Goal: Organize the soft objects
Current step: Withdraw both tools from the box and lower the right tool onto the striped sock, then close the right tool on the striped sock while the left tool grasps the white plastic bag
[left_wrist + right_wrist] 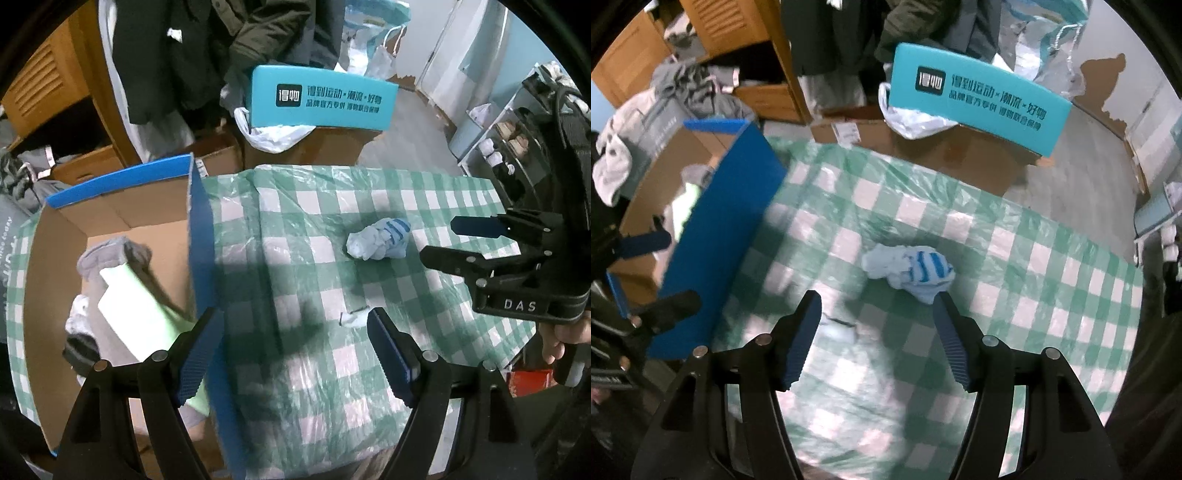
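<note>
A balled pale-blue sock with blue stripes lies on the green-checked cloth; it also shows in the right wrist view. My right gripper is open and empty, just short of the sock, and shows from the side in the left wrist view. My left gripper is open and empty over the right wall of the blue-edged cardboard box. The box holds grey socks, a light-green item and other soft pieces.
A small white scrap lies on the cloth between my left fingers. Behind the table stand a teal box, cardboard boxes, plastic bags, hanging dark clothes and a wooden cabinet. A shoe rack is at the right.
</note>
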A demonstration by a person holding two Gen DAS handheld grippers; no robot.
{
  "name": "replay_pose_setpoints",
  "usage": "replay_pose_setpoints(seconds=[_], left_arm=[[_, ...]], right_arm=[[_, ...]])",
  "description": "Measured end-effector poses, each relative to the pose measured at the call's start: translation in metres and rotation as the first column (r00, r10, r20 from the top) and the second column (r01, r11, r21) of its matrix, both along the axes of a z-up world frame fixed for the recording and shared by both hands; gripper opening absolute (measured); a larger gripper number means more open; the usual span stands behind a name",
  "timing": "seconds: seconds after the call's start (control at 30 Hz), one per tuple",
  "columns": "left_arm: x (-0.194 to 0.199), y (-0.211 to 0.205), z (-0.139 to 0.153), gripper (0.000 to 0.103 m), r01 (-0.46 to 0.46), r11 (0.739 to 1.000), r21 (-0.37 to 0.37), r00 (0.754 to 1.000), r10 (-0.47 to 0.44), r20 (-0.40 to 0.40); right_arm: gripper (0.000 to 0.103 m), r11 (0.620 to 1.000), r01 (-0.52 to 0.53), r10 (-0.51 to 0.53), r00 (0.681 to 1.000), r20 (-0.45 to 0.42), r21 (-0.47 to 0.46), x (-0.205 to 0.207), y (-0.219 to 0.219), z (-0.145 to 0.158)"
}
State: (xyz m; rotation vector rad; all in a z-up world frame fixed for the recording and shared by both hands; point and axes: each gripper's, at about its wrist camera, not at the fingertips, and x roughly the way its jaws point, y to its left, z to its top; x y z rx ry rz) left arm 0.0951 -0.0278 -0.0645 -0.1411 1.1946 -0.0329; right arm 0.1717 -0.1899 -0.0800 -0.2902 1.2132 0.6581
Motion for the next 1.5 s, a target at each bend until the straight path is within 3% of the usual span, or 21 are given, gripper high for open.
replay_pose_setpoints(seconds=[0.37,0.63,0.83,1.23,1.5], left_arm=[[0.037,-0.015,-0.036,0.082,0.044,0.999,-0.003,0.996,-0.045,-0.072],[0.052,-0.018,-0.053,0.082,0.041,0.999,0.014,0.994,-0.040,-0.103],[0.056,-0.026,-0.058,0.082,0.075,0.997,0.024,0.992,-0.072,-0.107],[0.055,-0.034,-0.083,0.082,0.088,0.996,-0.004,0.982,-0.088,-0.168],[0.047,-0.039,-0.085,0.082,0.103,0.995,-0.009,0.979,-0.103,-0.176]], right_arm=[[0.063,0.995,-0.080,0.081,0.997,0.010,-0.050,0.033,0.006,-0.041],[0.063,0.996,-0.087,0.087,0.996,-0.013,-0.012,0.055,0.016,-0.058],[0.063,0.989,-0.147,0.147,0.988,-0.047,-0.012,0.062,0.024,-0.074],[0.063,0.991,-0.136,0.132,0.982,-0.137,-0.016,0.063,0.012,-0.098],[0.063,0.997,-0.066,0.056,0.974,-0.217,-0.041,0.054,-0.011,-0.111]])
